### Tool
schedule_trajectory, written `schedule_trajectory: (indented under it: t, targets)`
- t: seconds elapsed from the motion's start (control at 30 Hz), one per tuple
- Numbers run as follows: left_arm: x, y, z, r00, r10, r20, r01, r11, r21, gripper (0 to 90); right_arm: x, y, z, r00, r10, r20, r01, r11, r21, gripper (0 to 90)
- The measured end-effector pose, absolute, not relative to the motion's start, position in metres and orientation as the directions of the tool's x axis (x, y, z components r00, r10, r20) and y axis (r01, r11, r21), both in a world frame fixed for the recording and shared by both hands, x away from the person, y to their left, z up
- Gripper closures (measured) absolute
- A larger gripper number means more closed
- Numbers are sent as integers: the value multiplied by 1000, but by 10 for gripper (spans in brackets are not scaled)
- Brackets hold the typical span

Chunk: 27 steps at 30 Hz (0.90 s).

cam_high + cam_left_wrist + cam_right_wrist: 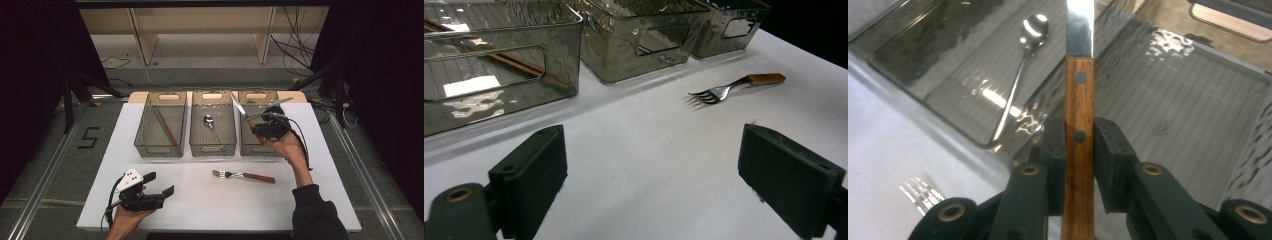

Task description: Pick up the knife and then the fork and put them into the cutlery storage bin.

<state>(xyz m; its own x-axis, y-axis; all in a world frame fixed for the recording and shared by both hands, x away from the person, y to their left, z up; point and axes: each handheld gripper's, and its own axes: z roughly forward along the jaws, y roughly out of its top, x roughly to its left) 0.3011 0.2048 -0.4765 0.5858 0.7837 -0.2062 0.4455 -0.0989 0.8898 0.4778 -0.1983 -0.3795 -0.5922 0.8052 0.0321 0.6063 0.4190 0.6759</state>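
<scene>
The right gripper (1079,150) pinches the knife (1079,100) by its wooden handle, blade pointing away over the right bin (248,145), while the left gripper (162,184) rests spread wide.

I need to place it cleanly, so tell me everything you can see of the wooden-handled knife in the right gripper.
The wooden-handled knife has a shiny steel blade and a brown wood handle with two dark rivets. The right gripper is shut on the handle, its black pads pressing both sides. In the high view it hangs above the rightmost smoky clear plastic bin, blade angled up toward the middle bin; nothing else touches it.
</scene>
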Motion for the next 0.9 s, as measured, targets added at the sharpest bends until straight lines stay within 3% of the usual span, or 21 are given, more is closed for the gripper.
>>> schedule_trajectory:
  t: [0.9]
  targets:
    - [301, 205, -476, 587, 782, -209, 447, -97, 889, 118, 508, -208, -394, -461, 886, 37, 704, 340, 624, 766]
